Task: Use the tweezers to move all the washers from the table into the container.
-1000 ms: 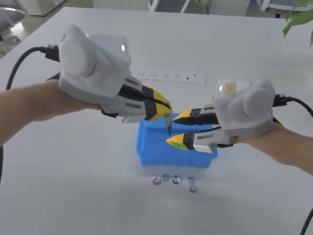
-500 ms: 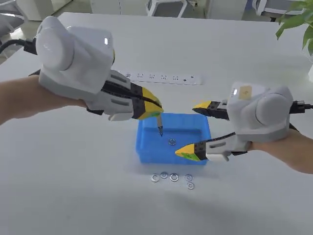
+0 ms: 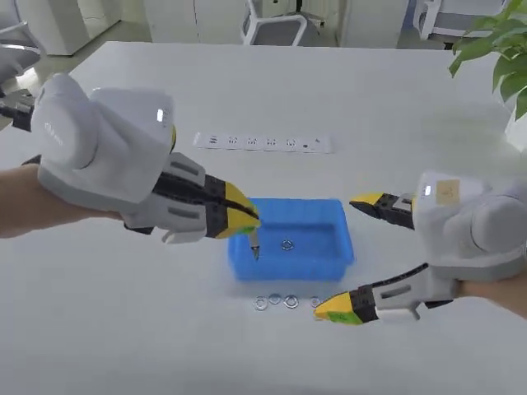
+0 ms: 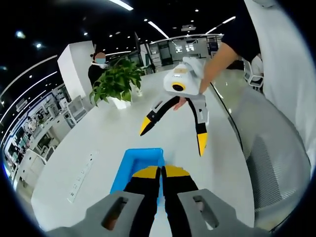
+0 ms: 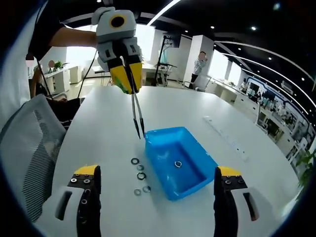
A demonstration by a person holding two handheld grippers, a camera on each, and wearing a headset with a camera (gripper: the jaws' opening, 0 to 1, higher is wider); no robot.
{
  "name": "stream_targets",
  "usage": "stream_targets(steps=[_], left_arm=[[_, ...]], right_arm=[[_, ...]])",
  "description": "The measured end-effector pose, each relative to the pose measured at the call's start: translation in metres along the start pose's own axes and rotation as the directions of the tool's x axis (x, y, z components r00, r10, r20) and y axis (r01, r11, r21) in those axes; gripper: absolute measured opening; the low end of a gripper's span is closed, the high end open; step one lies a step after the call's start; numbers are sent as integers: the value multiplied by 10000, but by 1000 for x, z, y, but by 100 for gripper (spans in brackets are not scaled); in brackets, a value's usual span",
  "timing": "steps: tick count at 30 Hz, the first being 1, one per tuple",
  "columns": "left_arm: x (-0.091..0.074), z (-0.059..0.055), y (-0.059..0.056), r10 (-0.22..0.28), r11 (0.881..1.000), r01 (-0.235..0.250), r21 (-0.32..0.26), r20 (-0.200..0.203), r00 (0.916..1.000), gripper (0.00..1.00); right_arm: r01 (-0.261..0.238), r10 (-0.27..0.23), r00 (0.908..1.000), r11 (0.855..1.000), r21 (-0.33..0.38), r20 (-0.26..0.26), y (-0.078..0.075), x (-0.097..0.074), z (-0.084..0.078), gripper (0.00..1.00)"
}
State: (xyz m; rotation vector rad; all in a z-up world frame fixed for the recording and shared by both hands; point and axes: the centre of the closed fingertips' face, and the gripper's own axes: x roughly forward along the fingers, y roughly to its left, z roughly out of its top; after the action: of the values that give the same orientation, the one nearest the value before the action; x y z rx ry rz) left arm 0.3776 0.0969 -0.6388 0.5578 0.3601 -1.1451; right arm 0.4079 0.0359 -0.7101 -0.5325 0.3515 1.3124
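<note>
My left gripper (image 3: pixel 244 218) (image 4: pixel 161 172) is shut on the tweezers (image 3: pixel 254 243), whose tips (image 5: pixel 139 132) hang just above the near left corner of the blue container (image 3: pixel 329 259) (image 5: pixel 168 148) (image 4: pixel 133 168). One washer (image 3: pixel 286 244) (image 5: pixel 178 164) lies inside the container. Several washers (image 3: pixel 275 301) (image 5: pixel 140 176) sit in a row on the table just in front of it. My right gripper (image 3: pixel 354 255) (image 5: pixel 157 177) is open wide at the container's right side, with nothing between its jaws. In the left gripper view the right gripper (image 4: pixel 174 121) hangs open beyond the container.
A white power strip (image 3: pixel 263 142) (image 5: pixel 224 136) lies behind the container. A potted plant (image 3: pixel 494 49) (image 4: pixel 116 84) stands at the table's far right corner. Office chairs (image 3: pixel 276 20) stand beyond the table's far edge.
A washer now lies in the container. The right gripper has drawn back to the near right and opened wider. The left gripper with the tweezers has shifted toward the container's left corner.
</note>
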Motion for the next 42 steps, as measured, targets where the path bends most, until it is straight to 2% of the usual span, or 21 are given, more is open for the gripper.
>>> stream_targets(steps=[8, 11, 15, 18, 22, 26, 30, 34, 37, 42], left_arm=[[9, -7, -26, -75, 10000, 75, -55, 22, 10000, 5], [13, -15, -35, -100, 9999, 99, -140, -104, 9999, 5], [15, -26, -42, -23, 9999, 20, -105, -360, 9994, 5], [15, -32, -43, 10, 9997, -21, -228, -470, 9989, 5], [16, -34, -45, -61, 9995, 45, -320, -483, 9988, 5], [19, -36, -43, 4, 9992, -20, -387, -411, 9992, 5], [23, -39, -37, 69, 9993, -85, -357, -440, 9990, 5], [26, -37, -30, 162, 9990, -175, -405, -337, 9993, 5], [29, -38, -29, 123, 9994, -135, -330, -373, 9992, 5], [34, -41, -31, -16, 9995, 0, -324, -479, 9989, 5]], right_arm=[[-150, 145, 9998, 9992, 364, 128, 17, -14, -9, 100], [-277, 268, 9994, 9984, 492, 207, 23, -19, -11, 100], [-467, 449, 9985, 9973, 564, 328, 31, -22, -12, 100], [-487, 483, 9988, 9972, 566, 71, 34, -21, -23, 100], [-462, 450, 9989, 9936, 1034, 142, 39, -24, -34, 100], [-593, 583, 9982, 9912, 1186, 114, 44, -26, -42, 100], [-750, 741, 9972, 9878, 1361, 114, 49, -25, -44, 100], [-752, 744, 9972, 9866, 1448, 108, 52, -25, -46, 100], [-616, 615, 9981, 9898, 1283, 54, 50, -25, -48, 100], [-529, 515, 9986, 9871, 1513, 130, 47, -27, -49, 100]])
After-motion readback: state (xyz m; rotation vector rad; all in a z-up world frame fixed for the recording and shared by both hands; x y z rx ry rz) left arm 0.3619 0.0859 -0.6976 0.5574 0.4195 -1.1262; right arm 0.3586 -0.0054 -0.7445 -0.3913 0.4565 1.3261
